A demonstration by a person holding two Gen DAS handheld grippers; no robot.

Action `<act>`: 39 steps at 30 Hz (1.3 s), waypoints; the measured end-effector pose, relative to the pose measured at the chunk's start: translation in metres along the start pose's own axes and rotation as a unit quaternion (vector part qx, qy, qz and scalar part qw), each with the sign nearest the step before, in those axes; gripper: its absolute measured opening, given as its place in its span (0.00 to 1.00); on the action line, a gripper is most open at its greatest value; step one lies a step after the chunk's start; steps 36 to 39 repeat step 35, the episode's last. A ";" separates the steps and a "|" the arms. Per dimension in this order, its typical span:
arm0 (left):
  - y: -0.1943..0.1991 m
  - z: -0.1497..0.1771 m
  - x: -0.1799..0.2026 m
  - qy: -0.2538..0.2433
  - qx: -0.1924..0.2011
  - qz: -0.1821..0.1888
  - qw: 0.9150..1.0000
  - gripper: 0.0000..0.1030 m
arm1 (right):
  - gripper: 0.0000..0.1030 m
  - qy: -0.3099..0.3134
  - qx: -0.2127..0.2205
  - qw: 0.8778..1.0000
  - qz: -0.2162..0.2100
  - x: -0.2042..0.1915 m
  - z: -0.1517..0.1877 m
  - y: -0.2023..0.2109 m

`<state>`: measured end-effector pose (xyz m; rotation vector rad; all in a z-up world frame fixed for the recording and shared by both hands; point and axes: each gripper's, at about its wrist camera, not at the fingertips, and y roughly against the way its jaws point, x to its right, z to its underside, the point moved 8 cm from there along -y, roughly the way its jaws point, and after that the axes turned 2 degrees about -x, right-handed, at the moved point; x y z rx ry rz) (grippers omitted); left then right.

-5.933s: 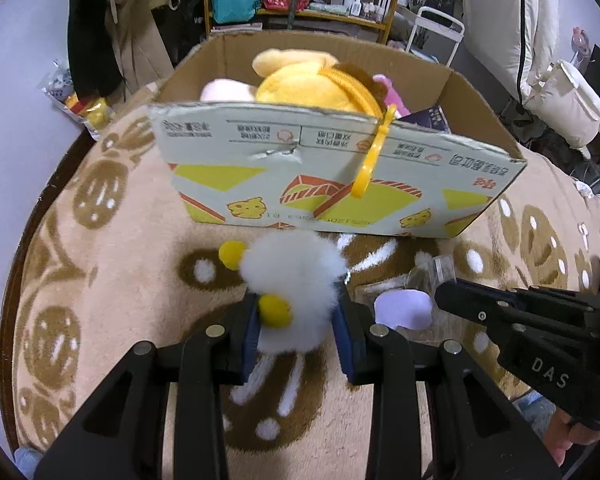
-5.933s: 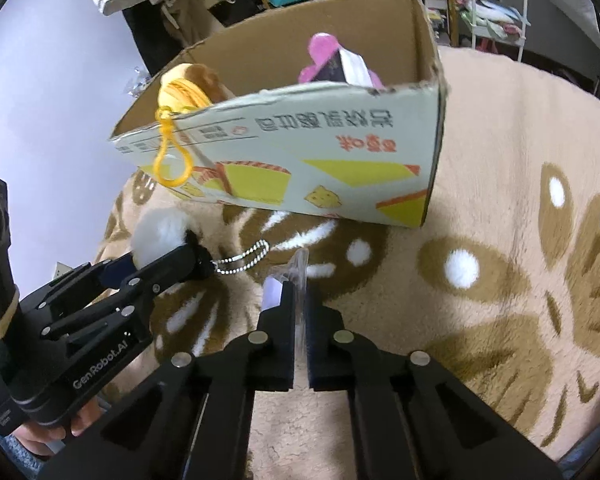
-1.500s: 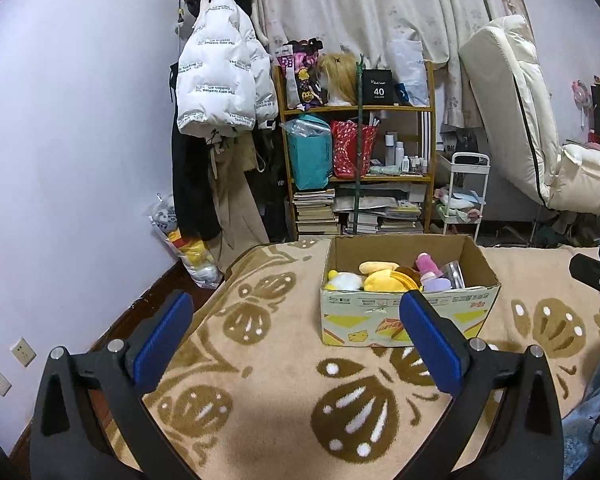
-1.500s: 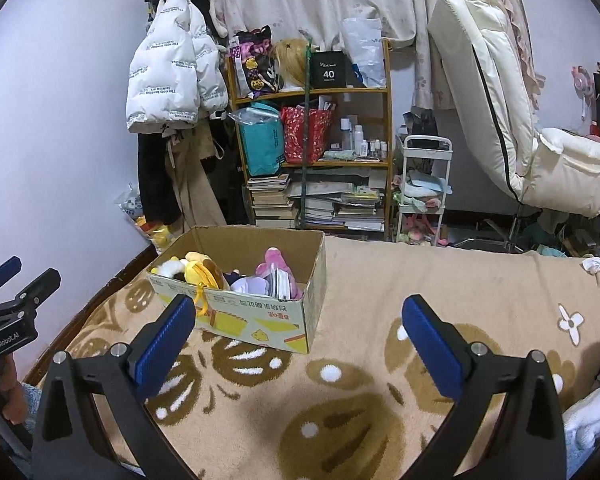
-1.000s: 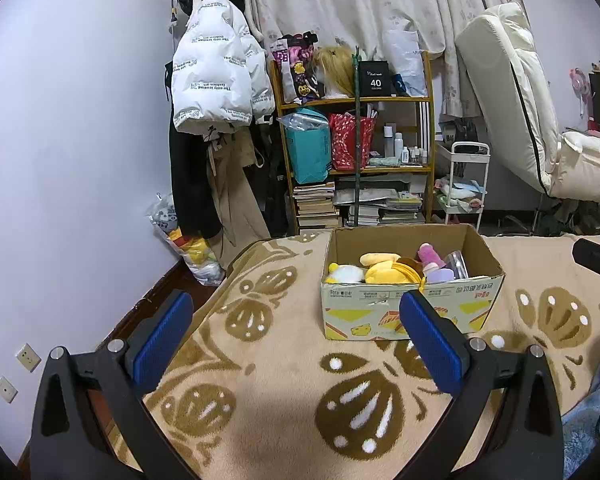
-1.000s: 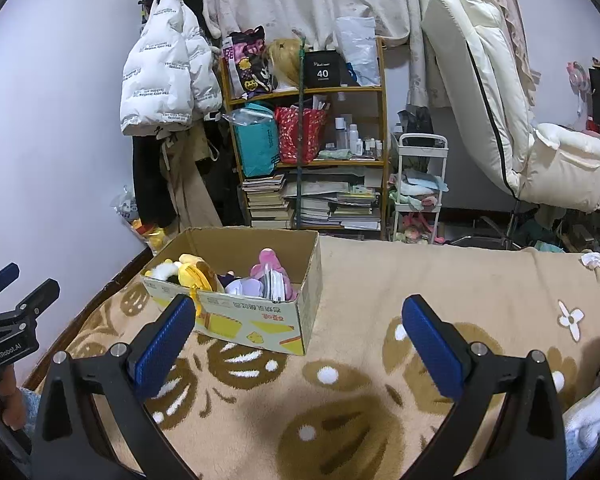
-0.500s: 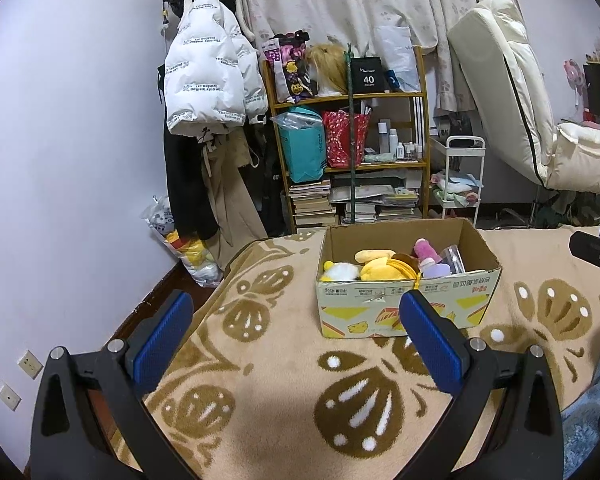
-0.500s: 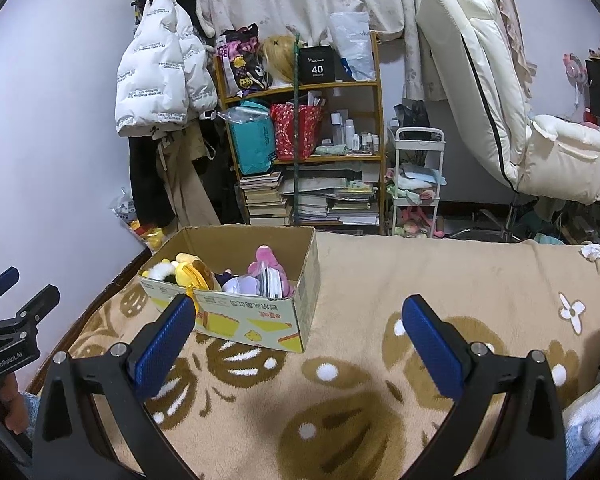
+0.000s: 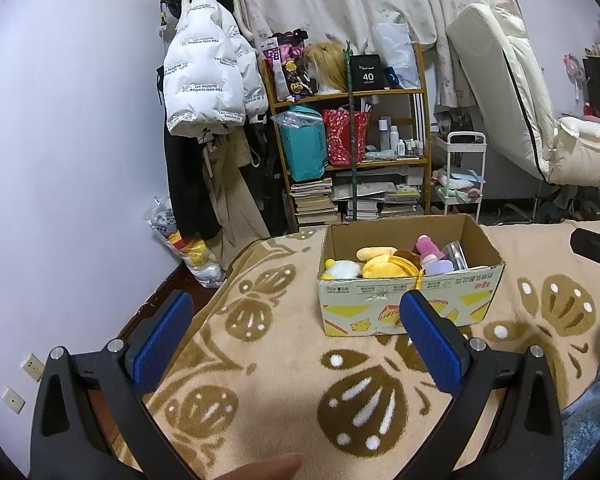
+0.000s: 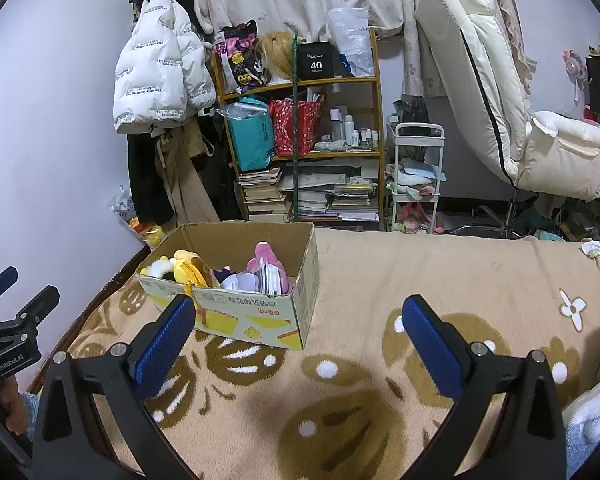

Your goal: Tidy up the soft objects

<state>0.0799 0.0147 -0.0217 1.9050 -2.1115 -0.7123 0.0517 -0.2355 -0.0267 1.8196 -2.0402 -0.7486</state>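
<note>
Judging from the blanket, nothing soft is left outside: toys are packed in the cardboard box (image 9: pixel 410 276). Left gripper (image 9: pixel 296 344) and right gripper (image 10: pixel 296 344) are held released, empty; withdrawal is best kept clear of the box.

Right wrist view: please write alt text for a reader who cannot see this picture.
The right gripper is open and empty above a beige patterned blanket. Ahead on the left stands an open cardboard box holding a yellow plush toy, a pink toy and other soft items. Behind are a cluttered shelf and a hanging white puffer jacket.
</note>
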 end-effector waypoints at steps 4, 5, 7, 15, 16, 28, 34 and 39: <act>0.000 0.000 0.000 -0.002 0.001 0.001 1.000 0.99 | 1.00 0.000 -0.001 1.000 0.001 -0.002 0.004 -0.002; -0.001 -0.001 0.001 -0.002 0.000 0.001 1.000 0.99 | 1.00 -0.001 -0.001 1.000 0.002 -0.002 0.004 -0.002; 0.000 -0.001 0.001 -0.002 0.000 0.002 1.000 0.99 | 1.00 -0.001 0.000 1.000 0.002 -0.002 0.004 -0.002; 0.000 0.001 0.000 -0.003 -0.002 0.010 1.000 0.99 | 1.00 -0.001 -0.001 1.000 0.002 -0.003 0.004 -0.002; 0.000 0.001 0.000 -0.003 -0.003 0.010 1.000 0.99 | 1.00 -0.001 -0.001 1.000 0.002 -0.003 0.004 -0.002; -0.002 0.000 -0.004 0.002 -0.005 0.011 1.000 0.99 | 1.00 -0.001 -0.002 1.000 0.003 -0.004 0.006 -0.004; -0.002 0.000 -0.006 0.002 -0.005 0.011 1.000 0.99 | 1.00 -0.001 -0.002 1.000 0.002 -0.003 0.006 -0.003; -0.002 0.000 -0.006 0.002 -0.004 0.012 1.000 0.99 | 1.00 -0.002 -0.002 1.000 0.002 -0.003 0.006 -0.004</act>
